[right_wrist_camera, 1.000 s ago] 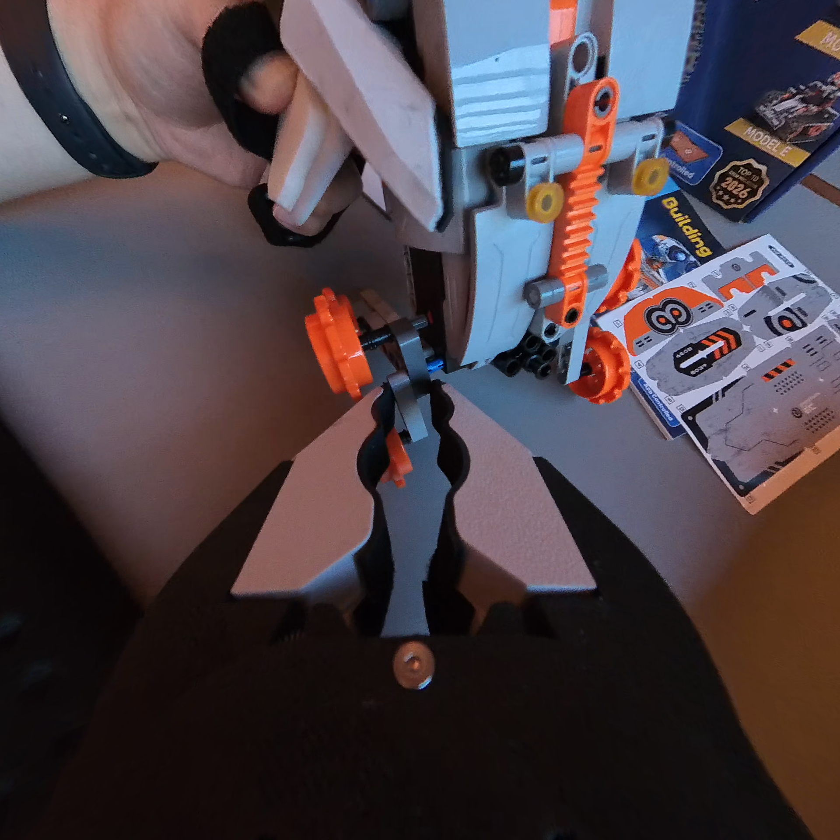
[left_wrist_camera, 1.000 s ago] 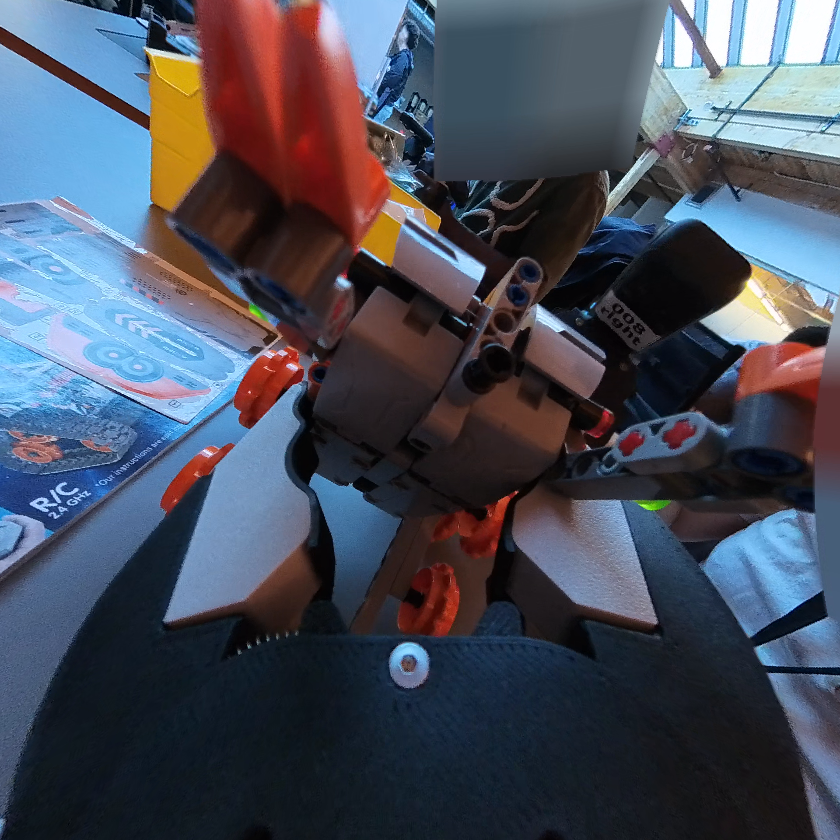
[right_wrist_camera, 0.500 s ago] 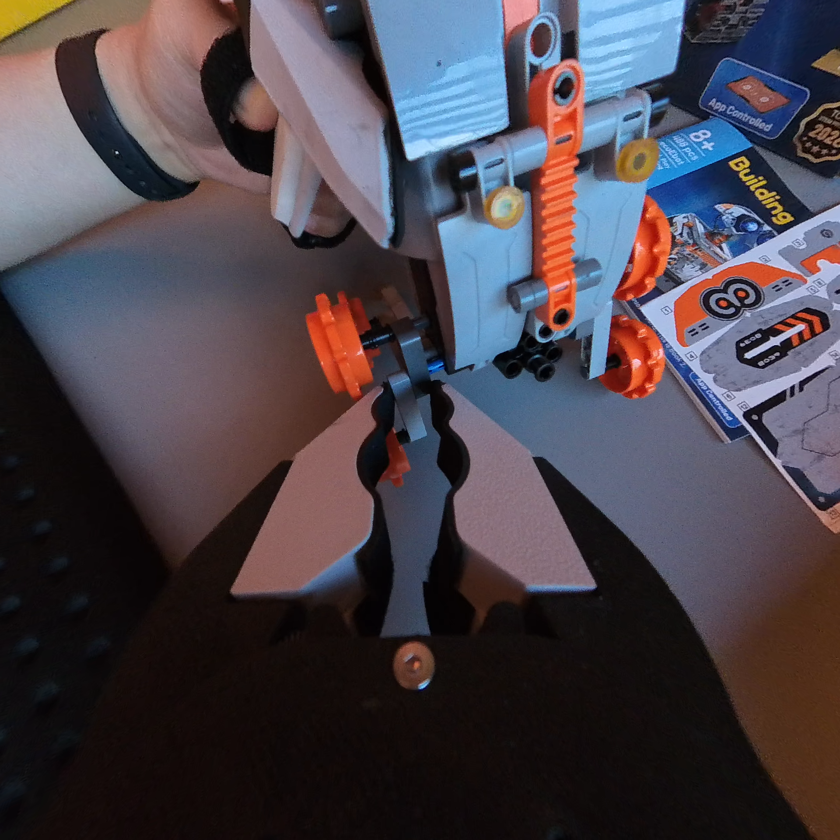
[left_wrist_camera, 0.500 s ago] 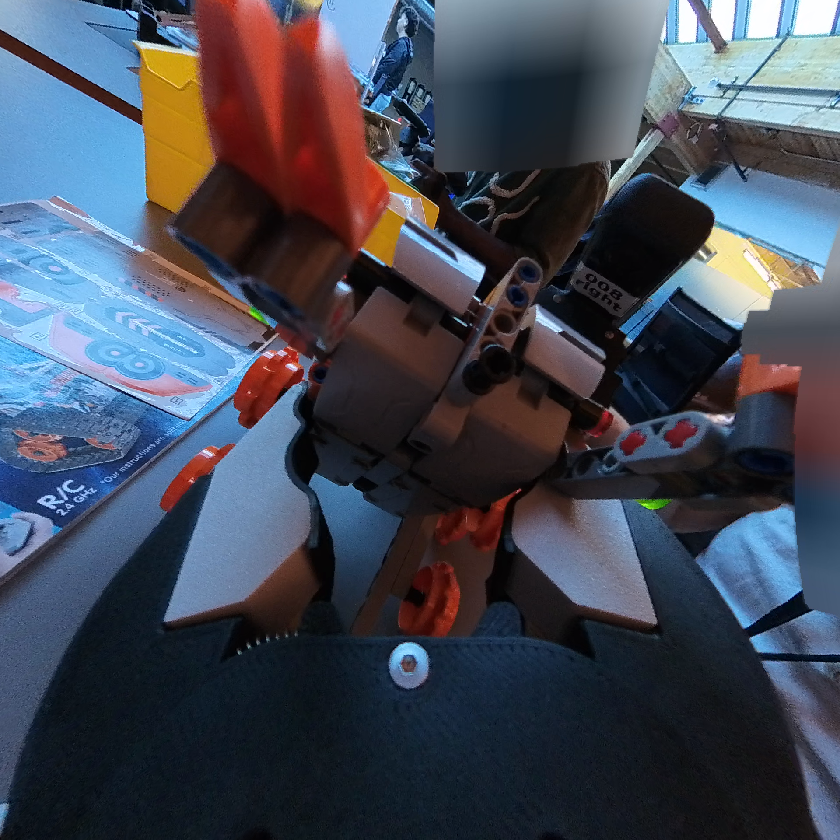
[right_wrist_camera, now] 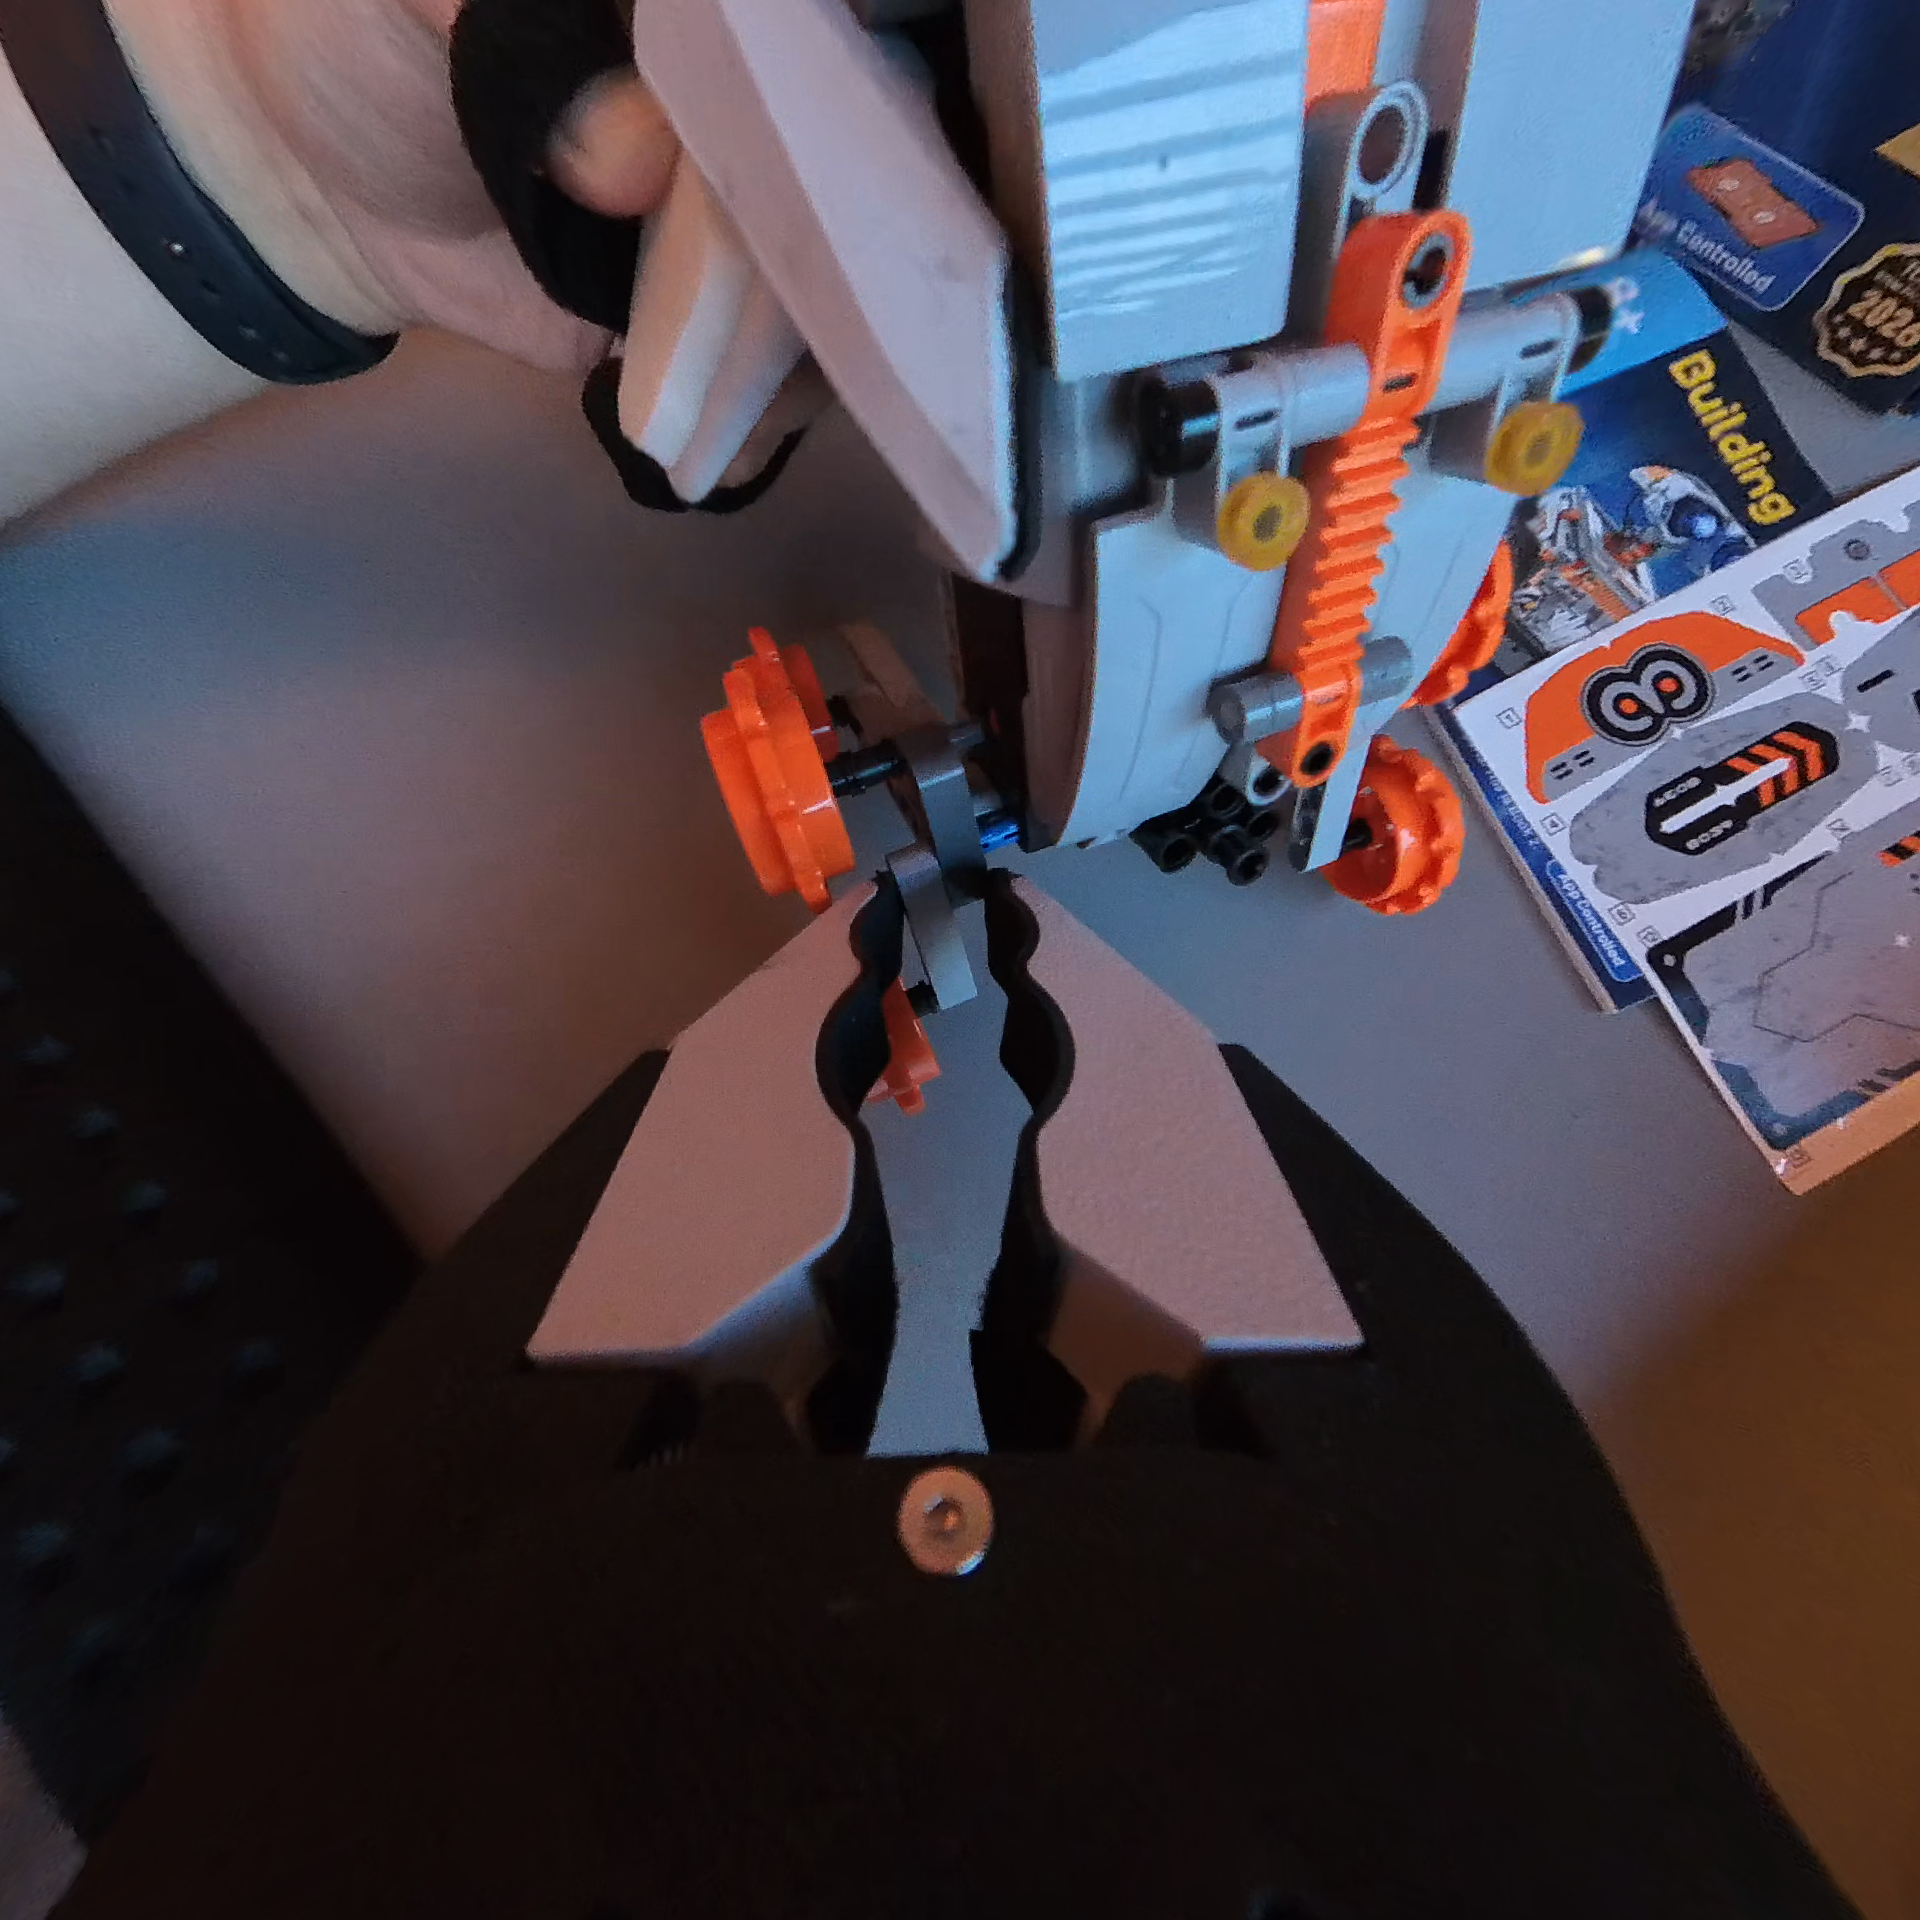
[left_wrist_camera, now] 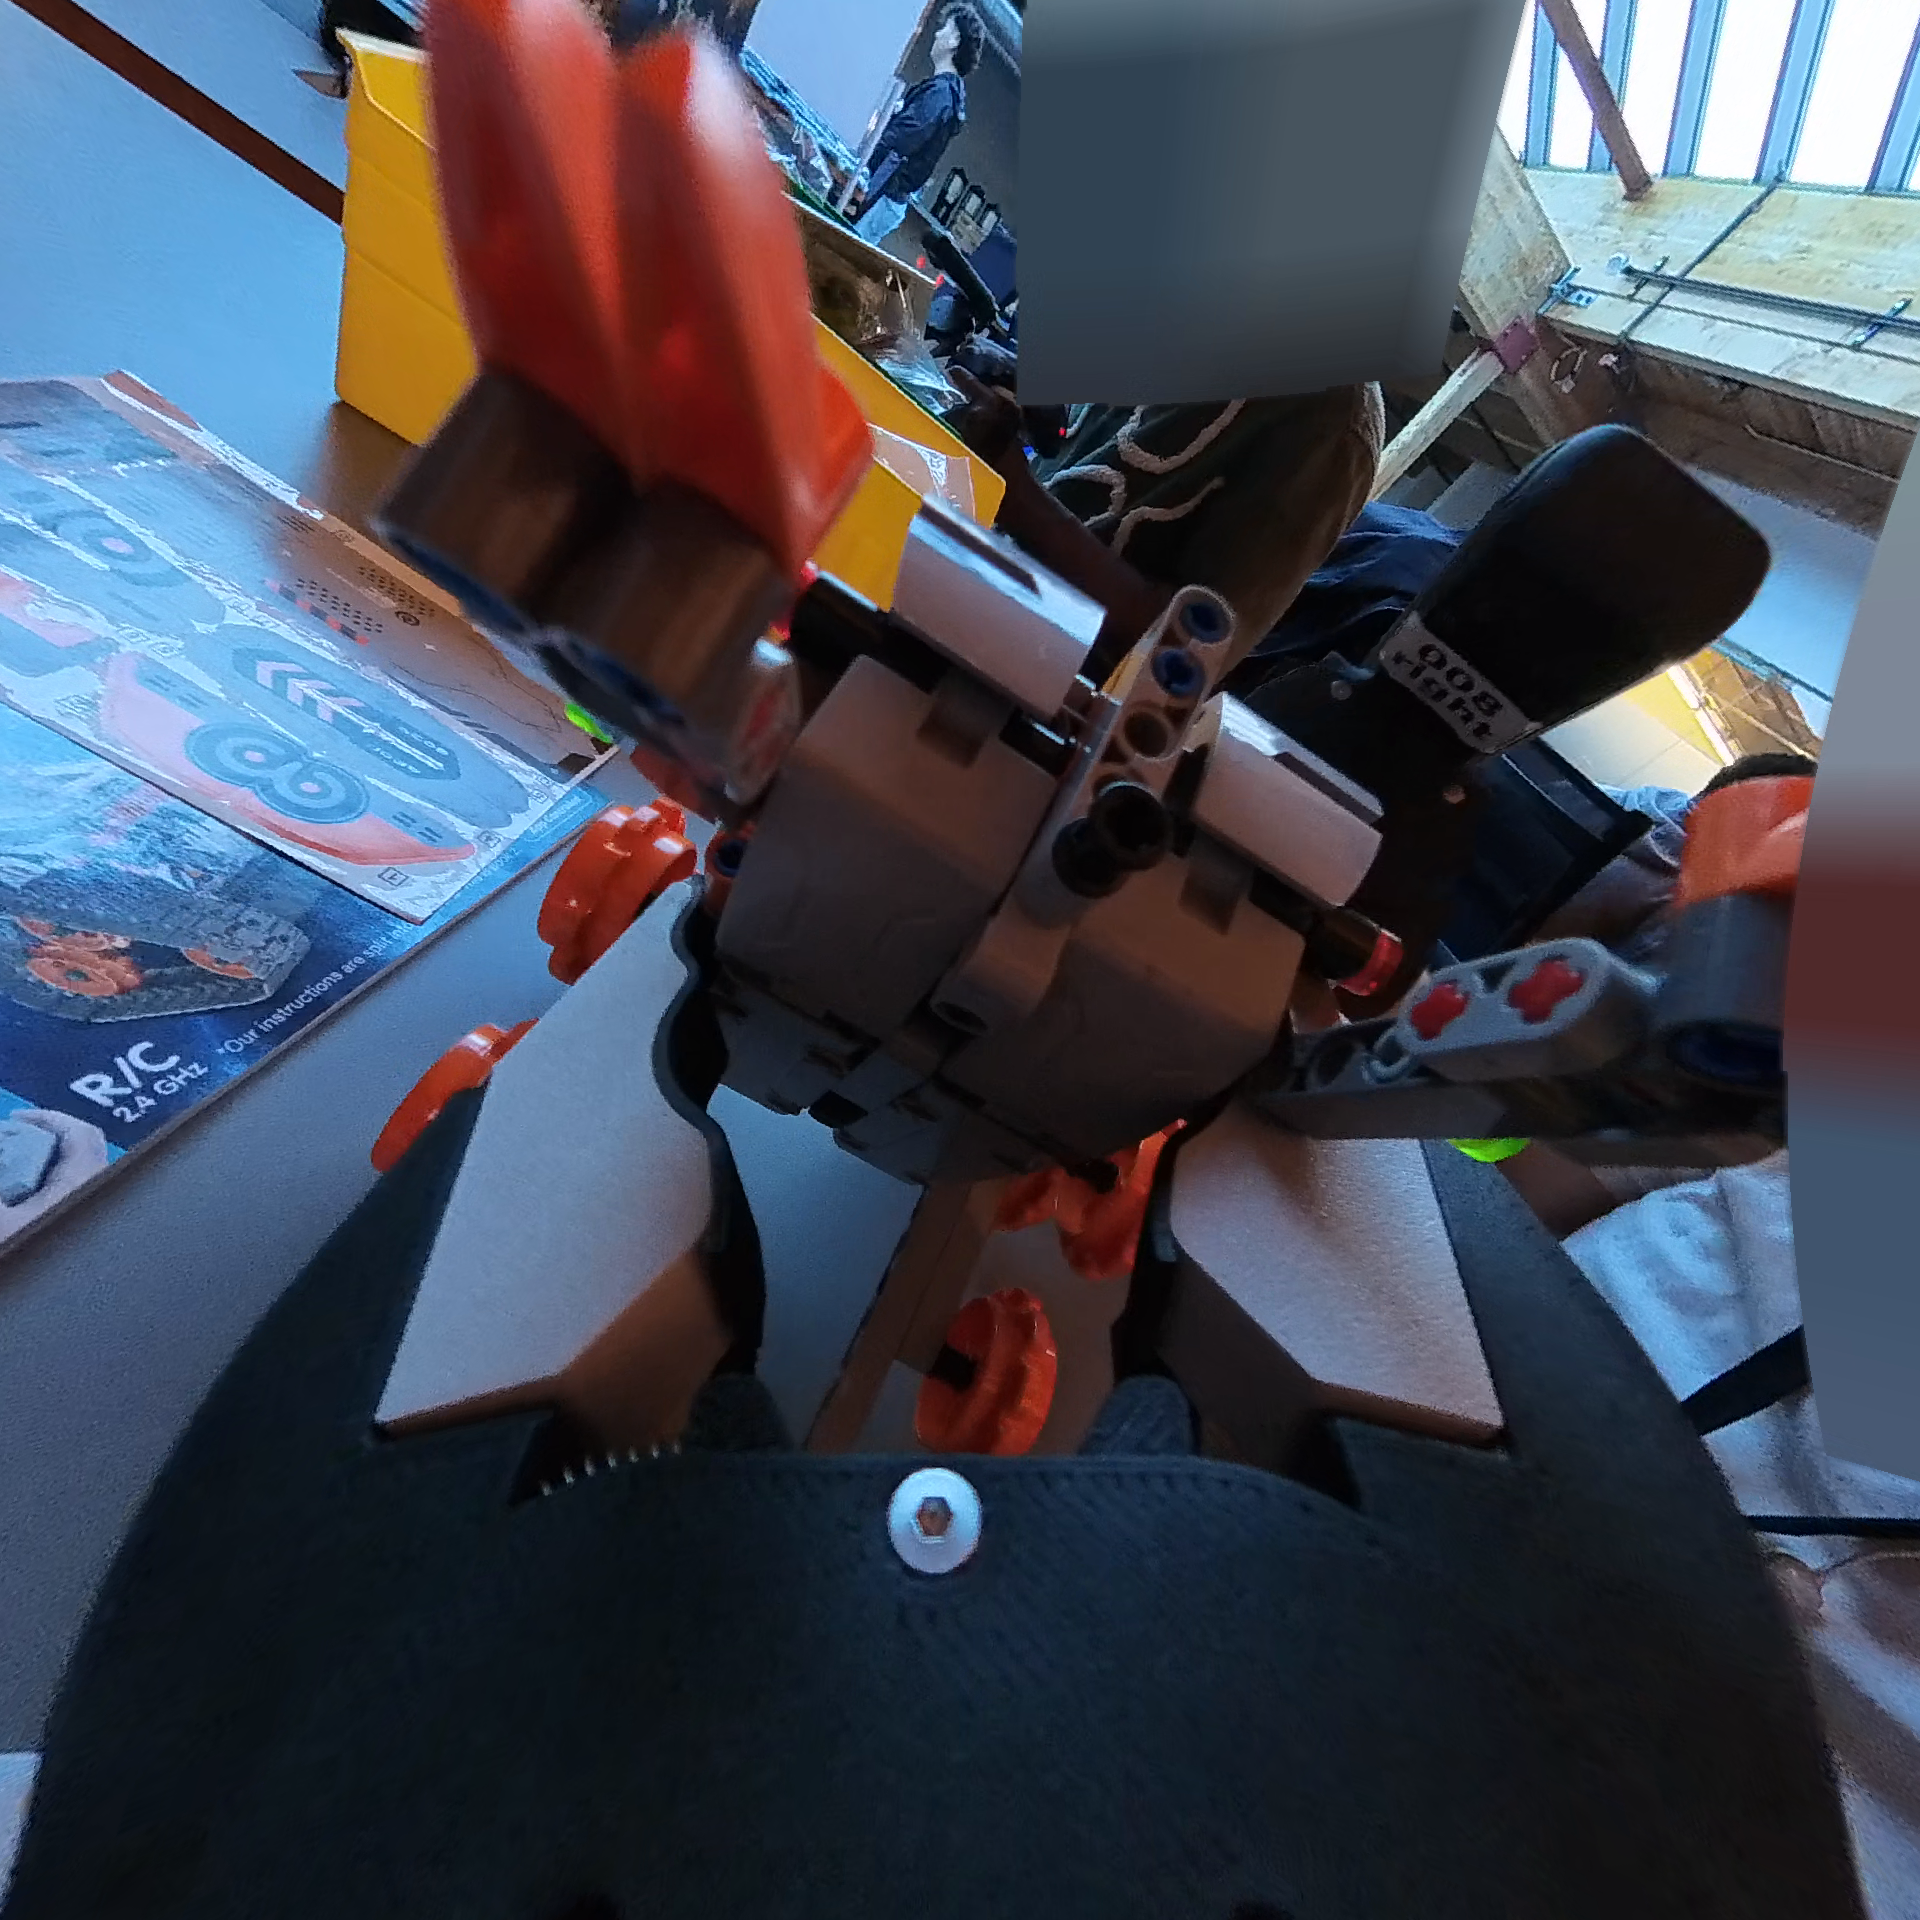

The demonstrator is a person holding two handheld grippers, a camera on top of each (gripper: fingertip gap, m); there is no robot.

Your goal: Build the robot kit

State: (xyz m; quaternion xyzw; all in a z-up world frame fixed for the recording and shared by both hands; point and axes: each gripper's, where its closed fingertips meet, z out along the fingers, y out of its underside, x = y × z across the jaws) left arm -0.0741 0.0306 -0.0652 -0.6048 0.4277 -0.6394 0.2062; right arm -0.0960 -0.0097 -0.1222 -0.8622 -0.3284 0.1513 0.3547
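My left gripper (left_wrist_camera: 966,1049) is shut on a grey brick-built vehicle model (left_wrist_camera: 935,914) with orange fins on top and holds it above the table. In the right wrist view the same model (right_wrist_camera: 1195,520) hangs with an orange toothed rack and yellow pins on its face, and a finger (right_wrist_camera: 831,260) of the left gripper presses its side. My right gripper (right_wrist_camera: 940,894) is shut on a small grey beam (right_wrist_camera: 951,956) that sticks out of the model's lower left corner, beside an orange hub (right_wrist_camera: 774,769). The right gripper's black body (left_wrist_camera: 1558,603) shows behind the model.
A yellow bin (left_wrist_camera: 405,312) stands at the back left. A sticker sheet (left_wrist_camera: 260,707) (right_wrist_camera: 1766,831) lies on a blue booklet (left_wrist_camera: 104,987) on the grey table (right_wrist_camera: 416,623). A dark blue box (right_wrist_camera: 1766,208) stands behind. A person's hand with a dark wristband (right_wrist_camera: 208,260) holds the left gripper. There is about 7 centimetres between the tips of the two grippers.
Both grips are unchanged. The model and the right gripper rocked slightly: the model tilted one way, then back, and the booklet and sticker sheet shifted in the right wrist view.
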